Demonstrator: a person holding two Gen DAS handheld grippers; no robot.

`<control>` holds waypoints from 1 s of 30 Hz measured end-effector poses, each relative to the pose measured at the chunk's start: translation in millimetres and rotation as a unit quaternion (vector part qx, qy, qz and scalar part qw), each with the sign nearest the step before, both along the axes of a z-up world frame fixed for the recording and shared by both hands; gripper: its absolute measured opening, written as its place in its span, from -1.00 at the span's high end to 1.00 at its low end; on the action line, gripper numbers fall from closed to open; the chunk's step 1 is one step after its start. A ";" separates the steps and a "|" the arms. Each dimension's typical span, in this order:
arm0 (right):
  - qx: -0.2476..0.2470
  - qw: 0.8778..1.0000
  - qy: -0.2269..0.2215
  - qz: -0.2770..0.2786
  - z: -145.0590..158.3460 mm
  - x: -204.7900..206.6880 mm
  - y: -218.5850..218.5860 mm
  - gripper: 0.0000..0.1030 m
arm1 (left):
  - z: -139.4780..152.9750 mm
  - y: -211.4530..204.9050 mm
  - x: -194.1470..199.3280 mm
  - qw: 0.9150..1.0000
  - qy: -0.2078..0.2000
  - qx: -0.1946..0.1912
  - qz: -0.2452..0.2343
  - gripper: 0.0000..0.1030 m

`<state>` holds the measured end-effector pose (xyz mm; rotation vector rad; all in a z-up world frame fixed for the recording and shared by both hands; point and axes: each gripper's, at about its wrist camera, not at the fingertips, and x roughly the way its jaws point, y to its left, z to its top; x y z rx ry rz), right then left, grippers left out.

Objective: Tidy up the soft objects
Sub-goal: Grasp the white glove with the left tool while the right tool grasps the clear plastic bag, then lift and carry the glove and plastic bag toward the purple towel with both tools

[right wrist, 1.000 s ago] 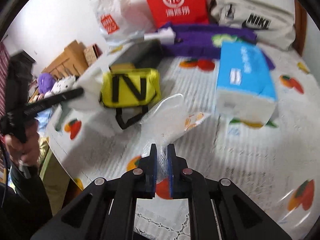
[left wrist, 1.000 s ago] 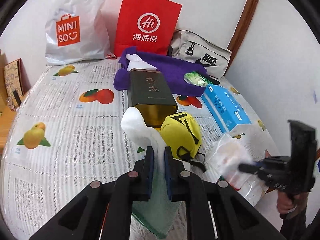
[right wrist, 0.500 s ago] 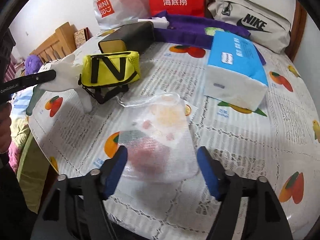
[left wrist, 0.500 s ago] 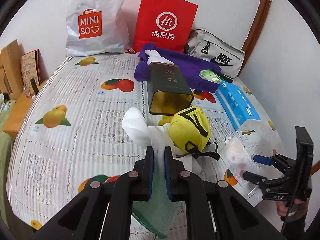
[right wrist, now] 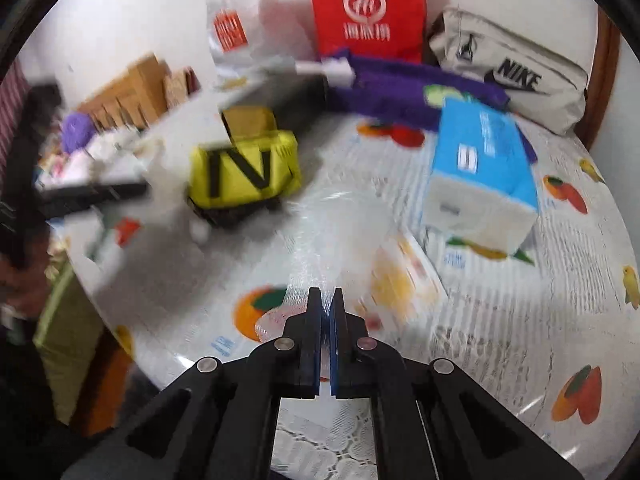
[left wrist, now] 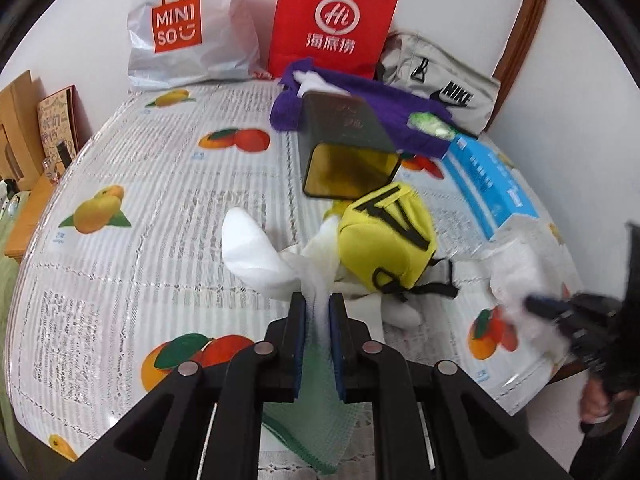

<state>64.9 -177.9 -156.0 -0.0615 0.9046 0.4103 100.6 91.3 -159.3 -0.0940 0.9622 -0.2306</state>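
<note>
a round table covered in a fruit-printed plastic cloth (left wrist: 168, 216) carries everything. on the left side, the left gripper (left wrist: 318, 312) has its fingers pressed together on a white mesh cloth with a green end (left wrist: 256, 248), which trails forward to a yellow fabric pouch with black straps (left wrist: 386, 244). behind the pouch lies a dark rectangular tin with a gold inside (left wrist: 348, 152). further right, the right gripper (right wrist: 327, 308) is clamped on a clear plastic bag (right wrist: 340, 232), just beside a blue and white tissue pack (right wrist: 480, 172).
</note>
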 end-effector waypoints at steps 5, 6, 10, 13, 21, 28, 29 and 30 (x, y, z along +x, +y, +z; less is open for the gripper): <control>0.023 1.000 -0.016 -0.013 17.0 1.6 -13.8 0.94 | -14.0 2.0 2.8 1.000 0.011 0.026 0.002 0.31; 0.021 0.999 -0.018 -0.018 18.8 1.4 -17.0 0.94 | -16.3 1.2 2.9 0.999 0.011 0.033 0.001 0.06; -0.002 0.998 -0.020 -0.052 19.4 2.8 -37.3 0.94 | -27.3 -4.1 4.1 0.998 0.010 0.063 -0.004 -0.18; -0.019 0.996 -0.007 -0.083 9.9 3.0 -57.1 0.94 | -29.2 -10.9 3.4 0.996 -0.012 0.083 -0.004 -0.25; -0.035 0.989 0.042 -0.136 -24.5 10.3 -88.0 0.94 | -13.7 -6.7 6.6 0.998 -0.031 0.046 -0.003 0.86; -0.022 0.992 0.041 -0.120 -19.8 11.9 -83.7 0.94 | 47.4 13.0 -3.2 0.996 -0.086 -0.016 0.010 0.86; -0.018 0.992 0.038 -0.116 -16.0 12.3 -82.5 0.94 | 55.4 14.0 -3.7 0.996 -0.091 -0.021 0.009 0.86; -0.016 0.993 0.036 -0.113 -12.9 12.4 -81.4 0.94 | 60.2 14.7 -3.8 0.995 -0.093 -0.026 0.009 0.86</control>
